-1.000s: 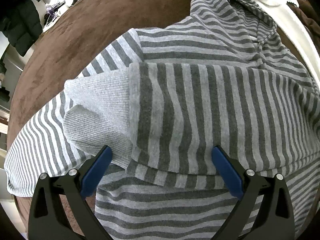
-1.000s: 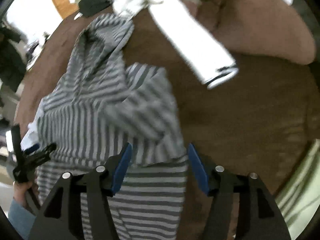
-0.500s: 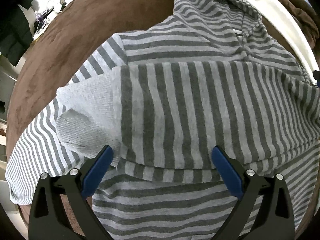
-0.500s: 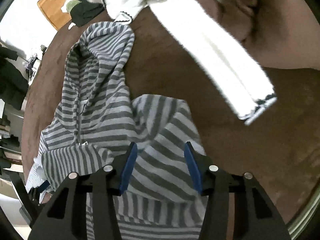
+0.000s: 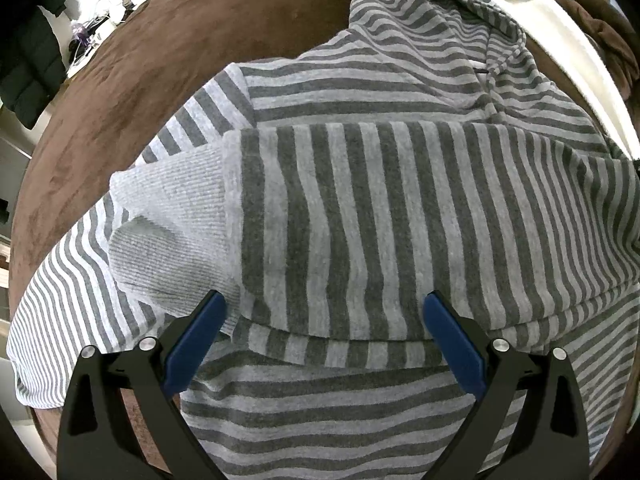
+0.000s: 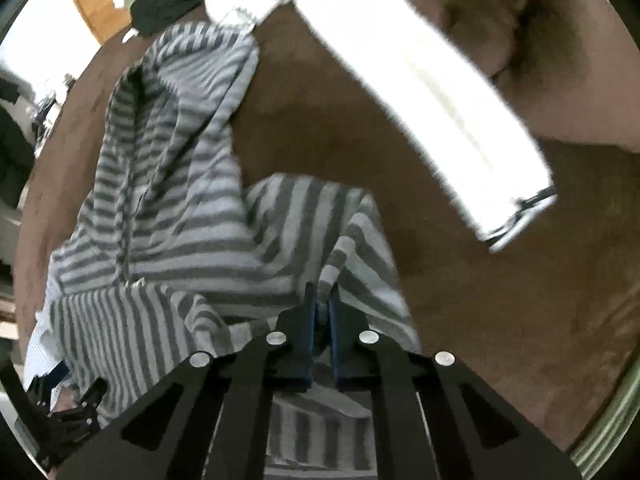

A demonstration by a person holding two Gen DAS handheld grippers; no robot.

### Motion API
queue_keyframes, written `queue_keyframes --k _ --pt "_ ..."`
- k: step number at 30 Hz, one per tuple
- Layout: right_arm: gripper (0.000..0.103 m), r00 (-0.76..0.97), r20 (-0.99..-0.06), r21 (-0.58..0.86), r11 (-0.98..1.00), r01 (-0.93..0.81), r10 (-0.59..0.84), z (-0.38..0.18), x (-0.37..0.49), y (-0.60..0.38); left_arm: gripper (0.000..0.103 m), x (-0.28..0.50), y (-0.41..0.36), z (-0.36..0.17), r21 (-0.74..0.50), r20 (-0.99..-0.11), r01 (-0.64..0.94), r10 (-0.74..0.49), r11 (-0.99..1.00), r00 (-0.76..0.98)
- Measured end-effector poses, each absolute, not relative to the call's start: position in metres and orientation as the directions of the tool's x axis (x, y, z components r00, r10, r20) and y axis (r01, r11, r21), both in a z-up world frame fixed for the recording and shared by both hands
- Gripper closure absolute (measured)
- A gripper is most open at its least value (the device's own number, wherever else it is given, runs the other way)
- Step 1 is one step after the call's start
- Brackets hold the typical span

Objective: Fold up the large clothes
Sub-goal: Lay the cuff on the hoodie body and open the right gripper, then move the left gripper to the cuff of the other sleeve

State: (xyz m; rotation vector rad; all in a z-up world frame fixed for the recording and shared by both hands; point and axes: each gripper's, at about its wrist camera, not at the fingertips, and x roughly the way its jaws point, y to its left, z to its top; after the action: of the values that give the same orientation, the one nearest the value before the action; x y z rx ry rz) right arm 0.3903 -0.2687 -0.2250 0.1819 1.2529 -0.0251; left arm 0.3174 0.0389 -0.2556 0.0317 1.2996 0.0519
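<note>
A grey-and-white striped hooded top (image 5: 360, 208) lies on a brown surface (image 5: 160, 52). One sleeve is folded across the chest, its ribbed cuff (image 5: 172, 220) at the left. My left gripper (image 5: 324, 320) is open just above the folded sleeve, holding nothing. In the right wrist view the same top (image 6: 180, 220) lies with its hood toward the top. My right gripper (image 6: 322, 300) is shut on a fold of the top's other sleeve (image 6: 340, 232). The left gripper (image 6: 60, 392) also shows at the lower left of that view.
A white garment (image 6: 440, 120) lies across the brown surface beyond the top, also seen in the left wrist view (image 5: 560, 32). A brown cushion or blanket (image 6: 500, 20) is bunched at the far right. Dark clothes (image 5: 28, 68) hang at the left.
My right gripper has closed from open onto the top's sleeve fabric. My left gripper stayed open and barely shifted over the folded sleeve.
</note>
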Motion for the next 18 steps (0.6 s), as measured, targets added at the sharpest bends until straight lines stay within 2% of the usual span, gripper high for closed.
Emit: queue_keyframes --k 7,11,14,18 --pt "0.097 0.340 -0.940 0.079 0.980 0.183 0.012 -0.220 0.415 -0.302 0.006 0.318 0.035 -0.255 0.057 -0.962 -0.017 0.059 0.998 0.266" --pt "0.096 0.269 -0.962 0.008 0.989 0.144 -0.032 -0.255 0.432 -0.302 0.005 0.320 0.036 -0.258 0.060 -0.959 -0.014 0.062 0.998 0.277" --pt "0.096 0.276 -0.958 -0.052 0.992 0.115 -0.082 -0.259 0.436 -0.294 0.005 0.321 0.039 -0.260 0.045 -0.956 -0.030 0.051 0.999 0.289" --pt "0.093 0.282 -0.957 -0.034 0.992 0.120 -0.067 -0.259 0.434 -0.297 0.005 0.320 0.041 -0.263 0.047 -0.951 -0.040 0.057 0.998 0.305"
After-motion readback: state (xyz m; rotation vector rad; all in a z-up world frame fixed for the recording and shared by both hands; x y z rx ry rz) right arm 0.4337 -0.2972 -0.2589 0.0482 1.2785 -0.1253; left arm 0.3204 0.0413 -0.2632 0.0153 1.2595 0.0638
